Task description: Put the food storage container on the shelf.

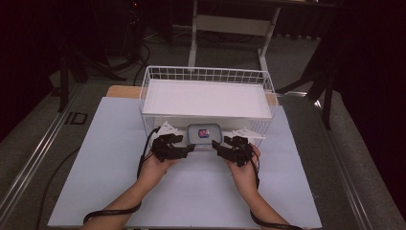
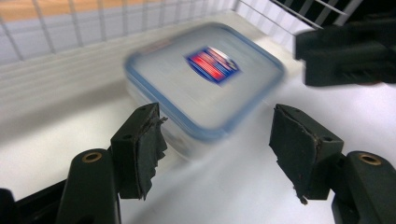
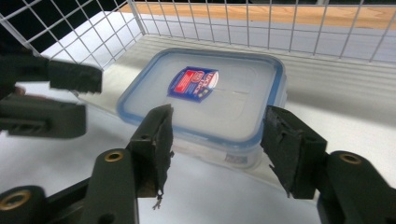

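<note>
A clear food box with a blue-rimmed lid and a red and blue label [image 1: 204, 133] [image 2: 205, 77] [image 3: 208, 98] lies flat on the white table, close against the front of a white wire basket [image 1: 207, 75]. My left gripper [image 1: 190, 149] [image 2: 217, 149] is open just left of the box, jaws either side of its near corner. My right gripper [image 1: 216, 145] [image 3: 215, 149] is open just right of the box, jaws spanning its near edge. Neither touches it as far as I can tell. The left gripper view is blurred.
The wire basket holds a flat white board [image 1: 206, 98]. A white sheet [image 1: 110, 158] covers the table around the hands. Grey floor [image 1: 28, 139], a table frame [image 1: 230, 24] and dark stands lie beyond.
</note>
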Demonstrator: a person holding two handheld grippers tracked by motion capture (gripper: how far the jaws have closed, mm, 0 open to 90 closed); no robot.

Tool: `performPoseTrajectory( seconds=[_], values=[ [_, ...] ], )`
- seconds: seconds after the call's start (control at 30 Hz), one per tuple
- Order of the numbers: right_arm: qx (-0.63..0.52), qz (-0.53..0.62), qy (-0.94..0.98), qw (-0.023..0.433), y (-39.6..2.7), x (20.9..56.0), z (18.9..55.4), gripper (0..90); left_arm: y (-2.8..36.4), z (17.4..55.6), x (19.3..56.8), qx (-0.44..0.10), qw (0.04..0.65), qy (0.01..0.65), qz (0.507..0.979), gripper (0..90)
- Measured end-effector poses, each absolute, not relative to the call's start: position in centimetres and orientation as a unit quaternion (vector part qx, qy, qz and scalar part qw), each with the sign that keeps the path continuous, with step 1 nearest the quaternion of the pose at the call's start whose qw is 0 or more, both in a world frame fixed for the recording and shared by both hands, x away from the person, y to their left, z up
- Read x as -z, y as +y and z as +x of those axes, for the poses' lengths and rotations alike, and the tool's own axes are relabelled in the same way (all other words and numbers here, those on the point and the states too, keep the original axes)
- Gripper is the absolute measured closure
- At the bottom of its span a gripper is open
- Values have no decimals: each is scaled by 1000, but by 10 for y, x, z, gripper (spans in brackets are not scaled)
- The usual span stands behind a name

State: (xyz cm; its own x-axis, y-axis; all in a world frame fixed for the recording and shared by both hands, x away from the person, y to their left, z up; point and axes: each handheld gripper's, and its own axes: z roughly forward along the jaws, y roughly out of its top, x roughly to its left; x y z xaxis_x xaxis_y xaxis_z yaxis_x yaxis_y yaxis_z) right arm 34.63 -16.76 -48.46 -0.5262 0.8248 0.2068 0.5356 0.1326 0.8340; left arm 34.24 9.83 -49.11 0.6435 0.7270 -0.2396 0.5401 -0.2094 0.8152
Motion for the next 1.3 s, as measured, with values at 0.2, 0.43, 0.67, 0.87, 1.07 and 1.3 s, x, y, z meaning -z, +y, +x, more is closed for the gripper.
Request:
performPoseTrajectory(
  seconds=[0.2,0.43,0.67,0.87,1.07,1.3],
  values=[
    [-452,449,757,144,-165,486,335,773,105,318,491,-92,473,397,781,350],
    [-439,440,769,151,-156,493,331,899,110,302,498,-62,488,392,778,301],
    [-423,432,783,146,-145,505,333,900,118,296,508,-74,517,366,770,150],
    [-419,436,784,143,-137,512,340,900,121,293,509,-116,512,369,767,13],
    [-417,441,782,143,-131,516,349,899,121,290,507,-145,510,375,760,13],
    [-416,447,778,149,-126,518,358,899,126,291,508,-146,518,378,753,13]
  ],
)
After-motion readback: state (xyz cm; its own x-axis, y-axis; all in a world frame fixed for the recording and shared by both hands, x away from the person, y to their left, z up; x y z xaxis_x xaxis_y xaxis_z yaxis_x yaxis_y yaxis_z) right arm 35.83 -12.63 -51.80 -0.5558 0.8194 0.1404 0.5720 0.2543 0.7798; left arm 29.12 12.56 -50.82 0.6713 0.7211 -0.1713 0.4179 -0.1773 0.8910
